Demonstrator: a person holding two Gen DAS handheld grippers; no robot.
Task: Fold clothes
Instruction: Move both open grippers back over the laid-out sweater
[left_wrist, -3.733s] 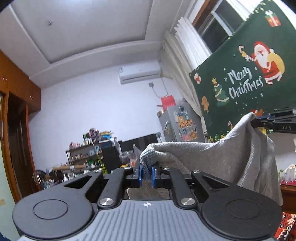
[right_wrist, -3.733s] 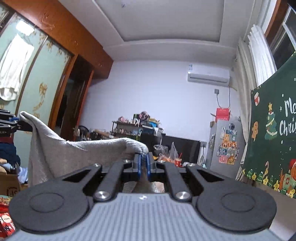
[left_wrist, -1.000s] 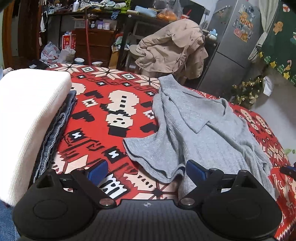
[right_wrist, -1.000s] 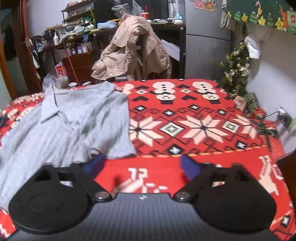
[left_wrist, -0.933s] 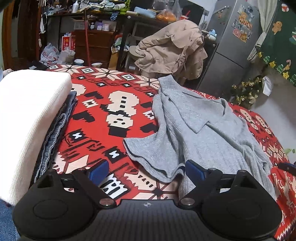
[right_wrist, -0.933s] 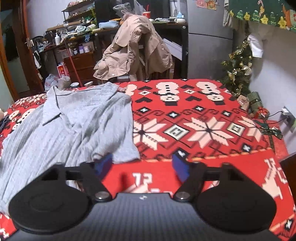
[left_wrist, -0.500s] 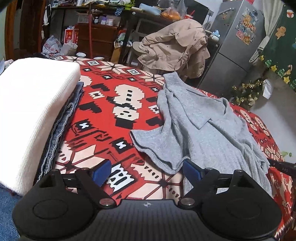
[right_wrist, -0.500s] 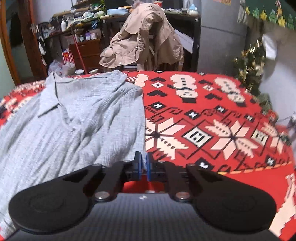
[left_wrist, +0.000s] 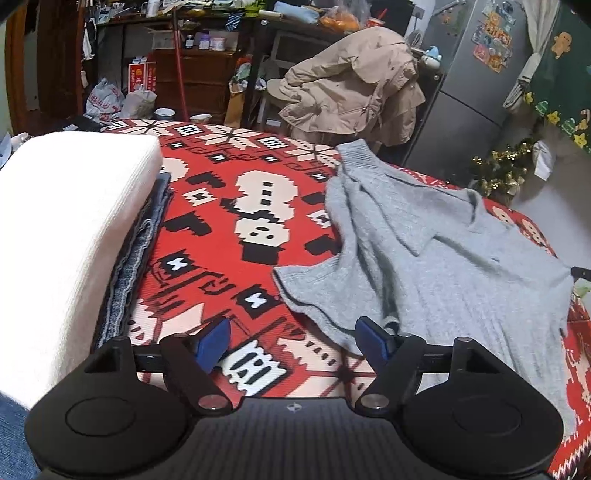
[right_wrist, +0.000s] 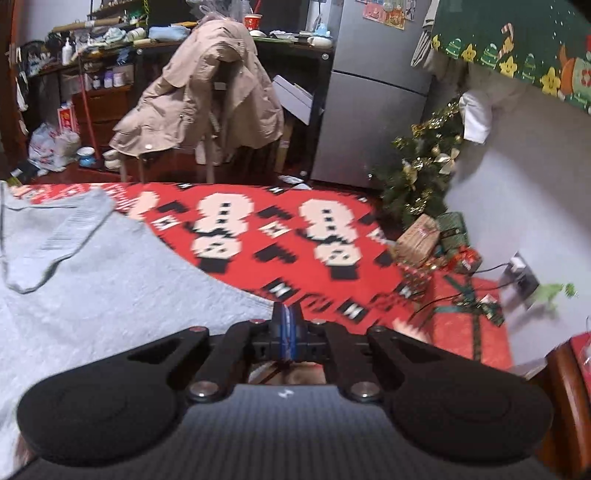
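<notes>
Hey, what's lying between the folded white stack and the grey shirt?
Only bare red patterned cloth lies between the white stack and the grey shirt, shown in the left wrist view.

The left hand-held gripper (left_wrist: 293, 341) has its jaws apart and narrowing, while the right hand-held gripper (right_wrist: 287, 325) is clamped tight

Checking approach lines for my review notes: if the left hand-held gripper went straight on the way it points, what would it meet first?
Probably the red patterned cloth between the open left hand-held gripper fingers; the grey shirt hem lies just right of that line.
</notes>
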